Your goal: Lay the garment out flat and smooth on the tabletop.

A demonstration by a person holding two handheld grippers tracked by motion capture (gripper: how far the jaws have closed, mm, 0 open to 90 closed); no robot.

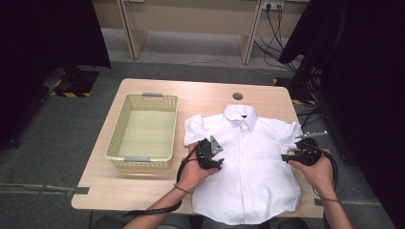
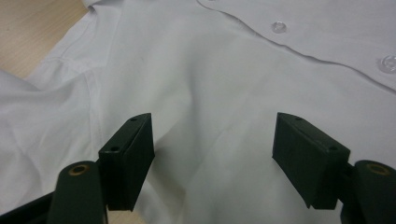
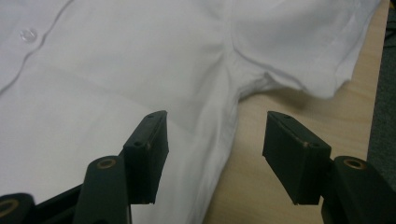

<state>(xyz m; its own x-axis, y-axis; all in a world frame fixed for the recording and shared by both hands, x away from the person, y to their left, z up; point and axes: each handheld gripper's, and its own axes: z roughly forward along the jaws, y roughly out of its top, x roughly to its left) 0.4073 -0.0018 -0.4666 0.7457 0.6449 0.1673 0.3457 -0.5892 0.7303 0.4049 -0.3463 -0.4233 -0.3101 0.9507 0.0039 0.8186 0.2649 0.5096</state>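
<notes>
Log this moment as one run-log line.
white shirt: flat, buttoned, on table | left gripper: open over shirt | right gripper: open at side seam | basket: empty

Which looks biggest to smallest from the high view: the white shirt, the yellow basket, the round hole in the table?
1. White shirt: it covers the most of the picture, though it lies nearer the camera.
2. Yellow basket: clearly smaller than the spread shirt.
3. Round hole in the table: by far the smallest.
</notes>
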